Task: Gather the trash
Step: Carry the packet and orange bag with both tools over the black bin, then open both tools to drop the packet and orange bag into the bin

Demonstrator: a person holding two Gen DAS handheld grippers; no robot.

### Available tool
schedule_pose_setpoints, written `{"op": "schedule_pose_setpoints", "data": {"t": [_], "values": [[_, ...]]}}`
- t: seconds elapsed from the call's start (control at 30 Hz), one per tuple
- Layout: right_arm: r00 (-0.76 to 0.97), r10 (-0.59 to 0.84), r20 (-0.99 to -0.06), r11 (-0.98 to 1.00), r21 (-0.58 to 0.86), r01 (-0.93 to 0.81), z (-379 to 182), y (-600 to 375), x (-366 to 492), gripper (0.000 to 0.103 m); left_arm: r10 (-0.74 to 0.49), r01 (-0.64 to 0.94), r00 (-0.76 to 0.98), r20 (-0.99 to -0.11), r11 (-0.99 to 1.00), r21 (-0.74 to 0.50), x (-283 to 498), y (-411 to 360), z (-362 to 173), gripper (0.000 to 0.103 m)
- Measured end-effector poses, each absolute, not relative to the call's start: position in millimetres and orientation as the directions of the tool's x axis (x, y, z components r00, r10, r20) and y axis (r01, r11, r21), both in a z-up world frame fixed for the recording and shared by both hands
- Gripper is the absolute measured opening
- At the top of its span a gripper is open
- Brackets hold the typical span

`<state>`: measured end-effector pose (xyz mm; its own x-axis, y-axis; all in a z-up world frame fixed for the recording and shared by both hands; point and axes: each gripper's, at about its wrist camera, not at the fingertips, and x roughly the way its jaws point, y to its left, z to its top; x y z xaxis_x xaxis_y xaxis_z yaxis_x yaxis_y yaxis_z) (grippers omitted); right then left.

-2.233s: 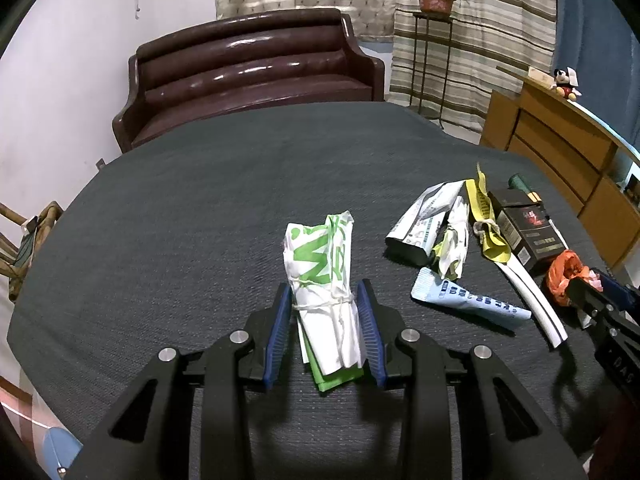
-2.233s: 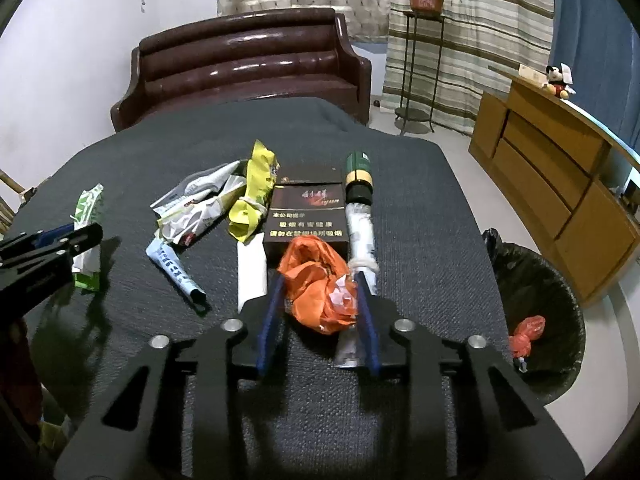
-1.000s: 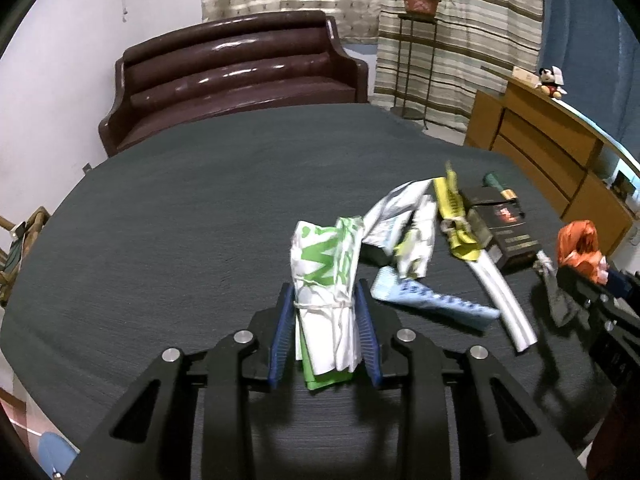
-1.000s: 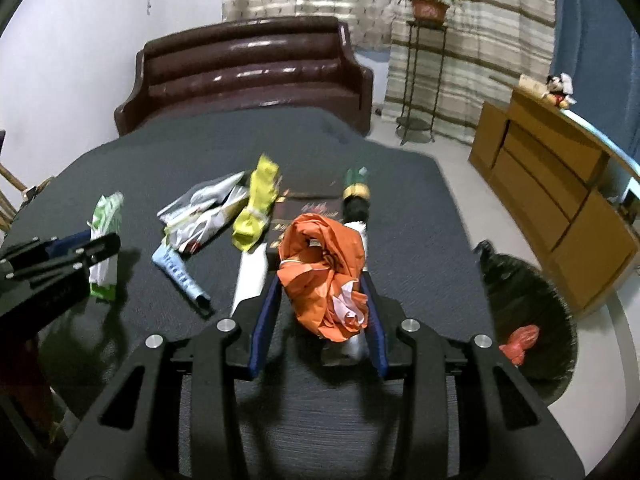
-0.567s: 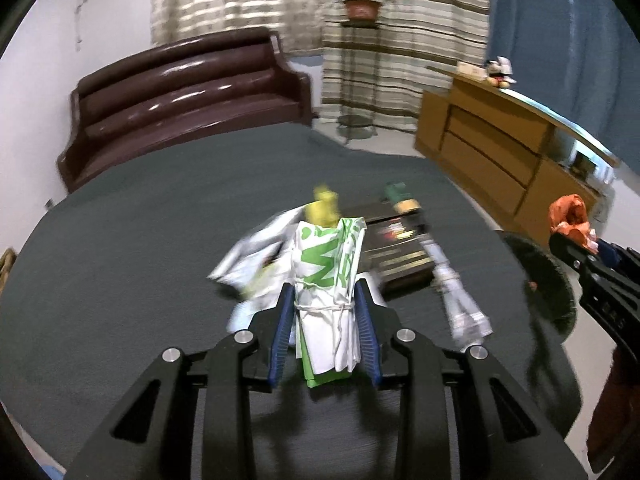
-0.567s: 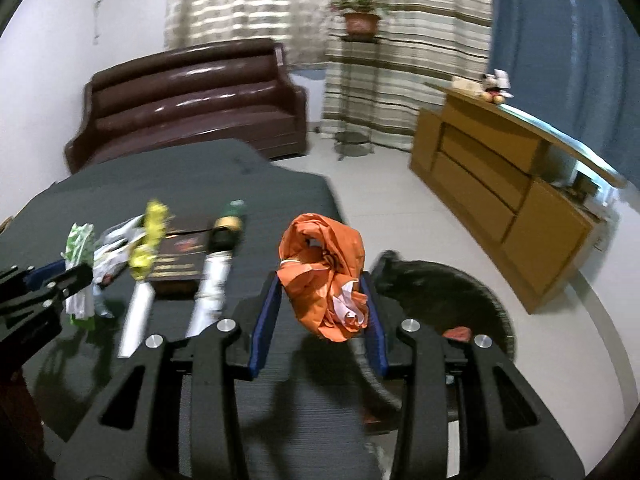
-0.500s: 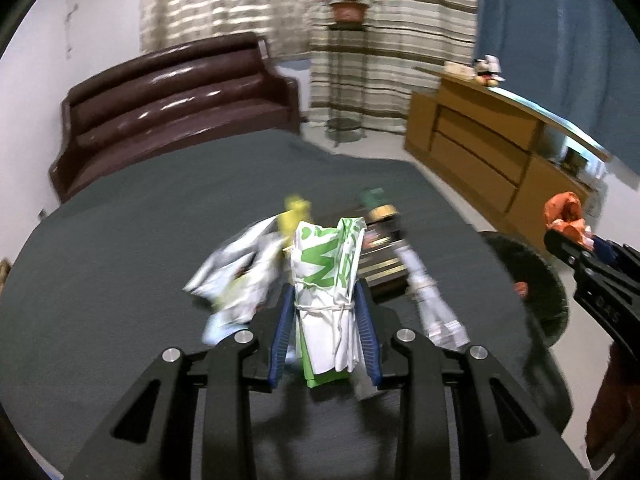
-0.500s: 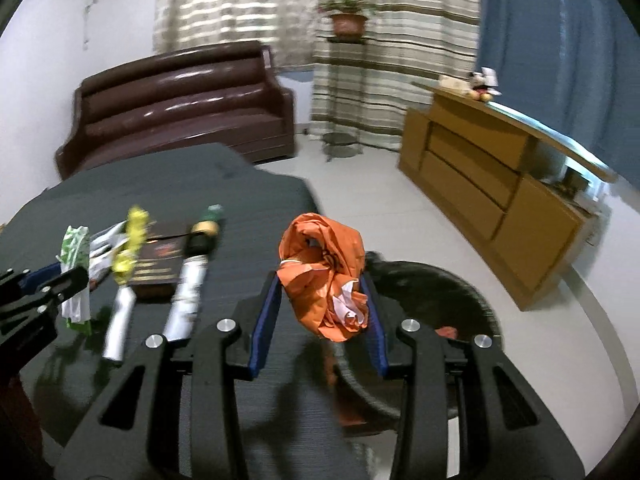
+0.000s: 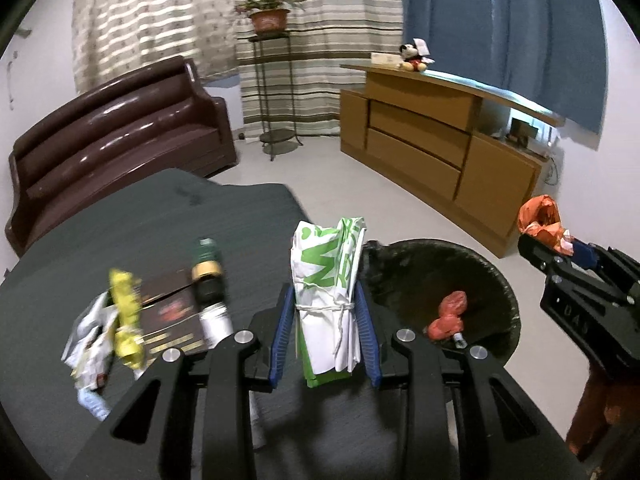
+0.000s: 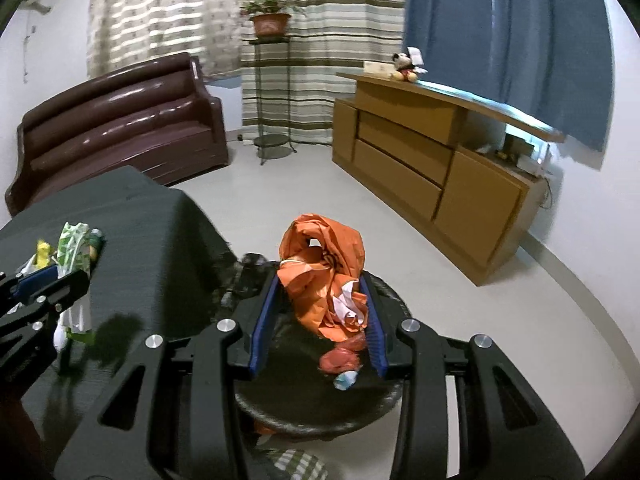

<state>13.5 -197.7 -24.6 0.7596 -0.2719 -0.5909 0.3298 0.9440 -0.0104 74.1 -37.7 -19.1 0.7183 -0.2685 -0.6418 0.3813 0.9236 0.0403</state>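
My left gripper point(image 9: 323, 300) is shut on a green-and-white wrapper bundle point(image 9: 326, 276) tied with string, held above the dark table's right edge point(image 9: 256, 216). My right gripper point(image 10: 320, 300) is shut on a crumpled orange wrapper point(image 10: 324, 268), held directly over the black-lined trash bin point(image 10: 384, 400). The bin point(image 9: 492, 280) holds a red crumpled piece point(image 9: 448, 314). The right gripper with the orange wrapper point(image 9: 540, 220) also shows in the left wrist view. The left gripper with the green bundle point(image 10: 72, 248) shows at the left of the right wrist view.
Several pieces of trash lie on the table: a yellow wrapper point(image 9: 124, 308), a dark box point(image 9: 168, 312), a green-capped tube point(image 9: 208, 276) and white wrappers point(image 9: 88, 344). A brown sofa point(image 9: 112, 136), a wooden sideboard point(image 9: 440, 152) and a plant stand point(image 9: 272, 80) stand beyond.
Both grippers have lifted their trash off the table and swung right. The right gripper went from the table to above the bin; the left gripper reached the table's right edge.
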Motion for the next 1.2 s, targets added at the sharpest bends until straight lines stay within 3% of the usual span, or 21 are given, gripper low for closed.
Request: {"op": "schedule_pose_setpoints", "data": {"t": [0.43,1.07,1.2], "values": [[0.746,-0.282,-0.603,0.927,0.028,0.374,-45,-240,18,0.038,-0.256,0.405,0.703,-0.664,0.911,0.076,93,-98,-34,0.032],[0.732,-0.28,-0.621,0.917,0.052,0.394,-56,-256,34,0.039,-0.213,0.394,0.688,-0.694,0.912,0.111,103,-118,-43,0.032],[0.731,-0.279,-0.623,0.915,0.059,0.399,-56,-258,33,0.04,-0.214,0.392,0.683,-0.698,0.914,0.103,106,-116,-43,0.042]]}}
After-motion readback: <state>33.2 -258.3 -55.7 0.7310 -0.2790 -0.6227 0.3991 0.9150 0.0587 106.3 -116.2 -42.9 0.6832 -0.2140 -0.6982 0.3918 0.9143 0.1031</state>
